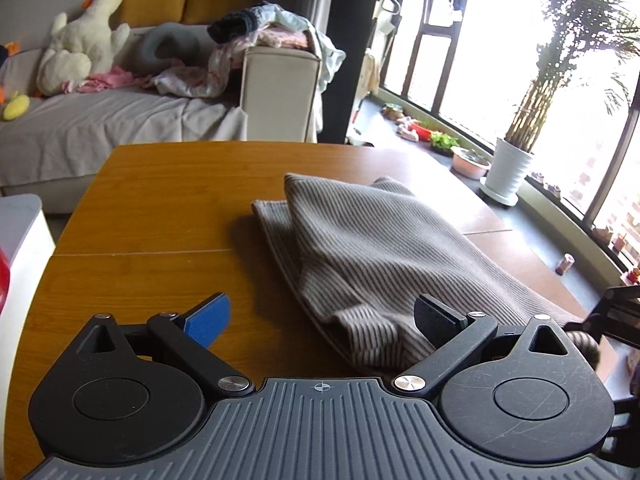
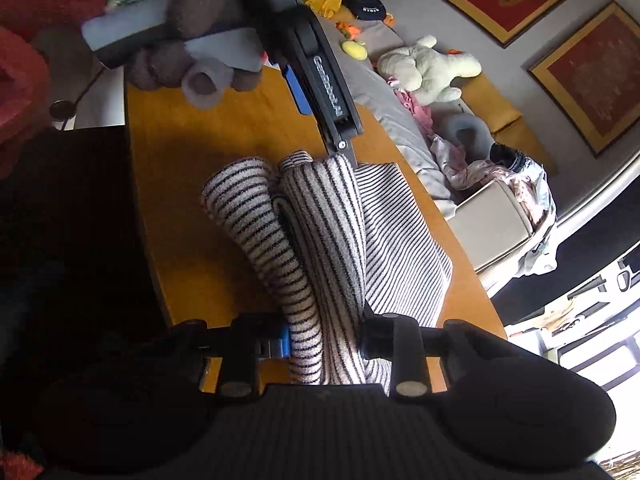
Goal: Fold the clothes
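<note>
The striped knit garment [image 1: 372, 264] lay folded on the wooden table [image 1: 160, 208], its rolled end toward me. My right gripper [image 2: 324, 340] was clamped on that rolled end, cloth bunched between both pads. My left gripper [image 1: 320, 316] stood released, with the garment's near edge at two o'clock against its black finger [image 1: 436, 320]. A couch [image 1: 120, 120] sat beyond at eleven o'clock.

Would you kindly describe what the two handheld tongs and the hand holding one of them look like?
Both tongs are matte black, with a ribbed grey base plate, round pivot discs and silver bolts. The left tongs carry one blue ribbed pad and one black pad. The right tongs show a blue pad too. The hand wears a fuzzy brown glove.
</note>
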`<state>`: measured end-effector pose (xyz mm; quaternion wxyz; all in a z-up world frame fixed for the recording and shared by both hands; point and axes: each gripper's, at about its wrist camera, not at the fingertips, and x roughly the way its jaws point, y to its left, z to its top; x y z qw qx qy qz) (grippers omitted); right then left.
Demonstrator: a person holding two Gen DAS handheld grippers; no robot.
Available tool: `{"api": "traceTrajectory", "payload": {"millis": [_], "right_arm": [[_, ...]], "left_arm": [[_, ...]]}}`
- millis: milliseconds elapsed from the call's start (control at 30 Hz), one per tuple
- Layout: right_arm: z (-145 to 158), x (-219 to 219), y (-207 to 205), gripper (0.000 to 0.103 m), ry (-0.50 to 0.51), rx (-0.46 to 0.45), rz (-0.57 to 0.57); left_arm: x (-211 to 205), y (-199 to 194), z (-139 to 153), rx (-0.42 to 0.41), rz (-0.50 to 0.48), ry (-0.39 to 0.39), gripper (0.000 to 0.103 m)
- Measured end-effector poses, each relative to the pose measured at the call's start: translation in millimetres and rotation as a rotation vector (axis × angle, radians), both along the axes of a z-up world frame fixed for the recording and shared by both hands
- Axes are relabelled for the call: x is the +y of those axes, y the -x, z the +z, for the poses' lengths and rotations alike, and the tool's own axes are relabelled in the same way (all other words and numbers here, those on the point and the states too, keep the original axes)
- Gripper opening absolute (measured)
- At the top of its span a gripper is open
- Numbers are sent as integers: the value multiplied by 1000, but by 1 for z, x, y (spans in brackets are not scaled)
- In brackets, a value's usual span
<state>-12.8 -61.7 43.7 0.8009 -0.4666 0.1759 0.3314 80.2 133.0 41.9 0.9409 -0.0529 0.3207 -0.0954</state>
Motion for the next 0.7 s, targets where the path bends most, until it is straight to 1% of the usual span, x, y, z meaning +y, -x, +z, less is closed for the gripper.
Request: {"api": "traceTrajectory", "payload": {"millis": [233,400,500,633,700], "right_arm": [[1,-4,15,29,35,-16,2],[0,-6,23,29,59,-24,4],[-1,-7,27,29,74,-29,4],[-3,-7,30,29,79,-31,0],[-4,-7,31,29,80,-32,0]], "left_arm": [[-19,-5,-20,35,-37,-93,101],[-19,-1,-33,60,-47,-119,101],[-21,3,-39,59,-75,-164,101],[-23,11,-36,43,-102,-200,101],[-26,15,-36,34,-118,-243,101]]}}
